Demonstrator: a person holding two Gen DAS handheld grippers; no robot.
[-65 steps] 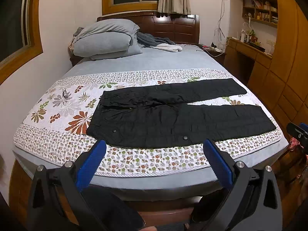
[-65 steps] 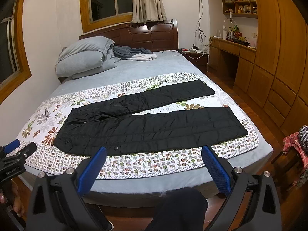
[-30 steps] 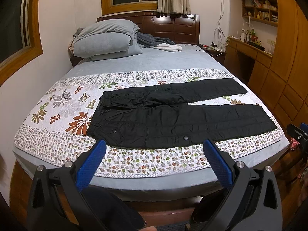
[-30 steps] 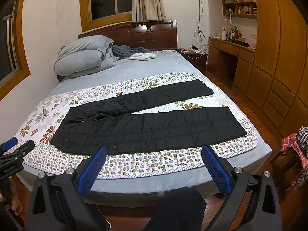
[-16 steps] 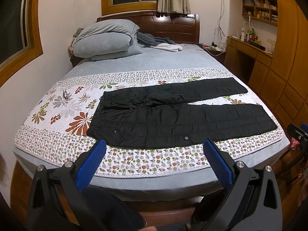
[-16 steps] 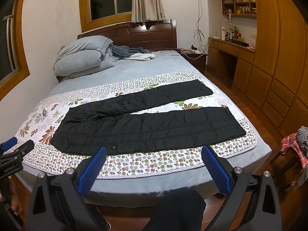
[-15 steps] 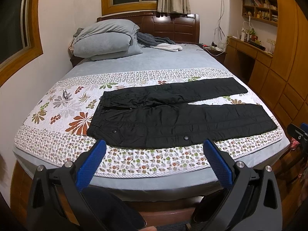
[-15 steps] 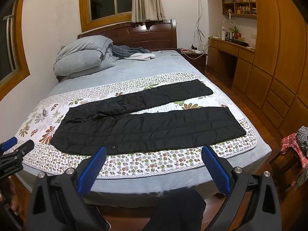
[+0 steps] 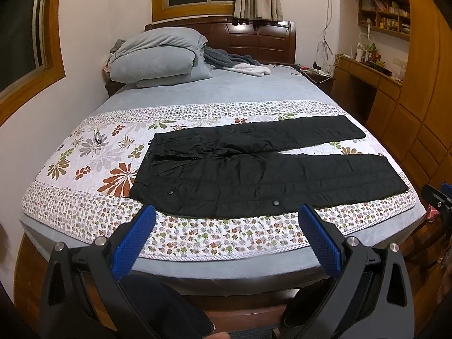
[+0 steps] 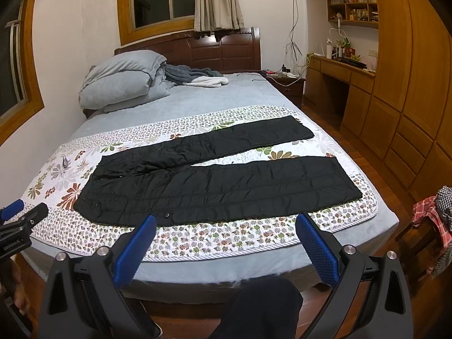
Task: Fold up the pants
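Black pants [image 9: 262, 169] lie flat across the bed [image 9: 226, 96], waistband at 9 o'clock, cuffs at 3 o'clock, both legs splayed. Left claw [image 9: 226, 237] and right claw [image 10: 224, 238] hover spread and empty at 6 o'clock, off the bed's foot.

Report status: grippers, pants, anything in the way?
Left gripper open, empty, short of the bed. Right gripper open, empty. Black pants flat on the floral quilt, legs apart, unfolded. Nothing on the pants.
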